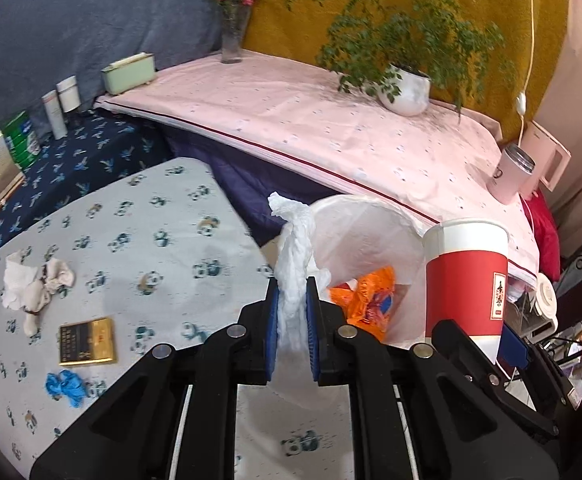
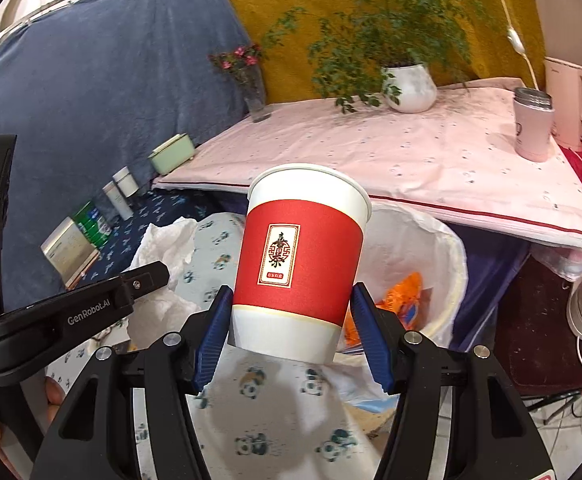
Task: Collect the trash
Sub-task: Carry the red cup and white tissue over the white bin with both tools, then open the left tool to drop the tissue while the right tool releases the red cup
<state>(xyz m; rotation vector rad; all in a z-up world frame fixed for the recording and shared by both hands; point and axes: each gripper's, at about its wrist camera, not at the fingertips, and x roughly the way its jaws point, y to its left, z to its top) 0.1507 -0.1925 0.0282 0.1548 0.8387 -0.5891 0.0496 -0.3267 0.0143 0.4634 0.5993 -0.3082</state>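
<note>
The left tool (image 1: 293, 316) has its blue pads pressed on a white crumpled tissue (image 1: 296, 256). The tissue stands up tall from the pads, its long way running up the frame and its loose end pointing to the top, in the middle of the left wrist view.

The right tool (image 2: 291, 320) is spread wide and pinches a red and white paper cup (image 2: 299, 256) near its bottom. The cup is in the middle of the right wrist view. Its long way runs up and down and leans a little, with the open mouth toward the top.

Both things look like they are being carried to the white trash bin (image 2: 457, 248), just right of the cup. An orange wrapper (image 2: 405, 296) already lies inside it.

Next, each tool should come over the bin's open mouth and let go, so the thing drops in. More trash waits on the panda sheet (image 1: 139, 240) at lower left: crumpled tissues (image 1: 35, 284) and a blue scrap (image 1: 67, 388).
</note>
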